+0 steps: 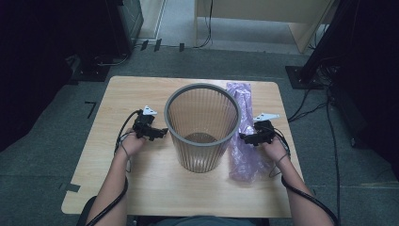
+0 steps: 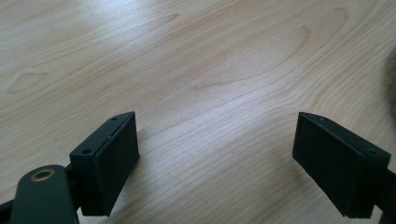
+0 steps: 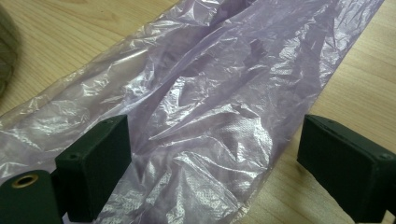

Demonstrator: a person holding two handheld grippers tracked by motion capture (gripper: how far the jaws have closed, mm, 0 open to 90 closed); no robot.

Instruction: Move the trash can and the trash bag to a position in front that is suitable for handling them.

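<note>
Pale wood-grain table (image 1: 141,188) on grey carpet. At its right side we see a thin, crinkled, translucent lilac plastic bag (image 1: 242,141), laid flat in a long strip just beside an upright, ribbed, round grey wastebasket (image 1: 202,127). Our right gripper (image 1: 244,137) hovers over the bag (image 3: 210,102), jaws spread, grasping nothing. Our left gripper (image 1: 162,133), likewise released, hangs over bare wood (image 2: 210,70).

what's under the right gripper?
The purple plastic bag lies flat under the open right gripper, on the wooden table. Whatever sits beneath the bag is covered.
</note>
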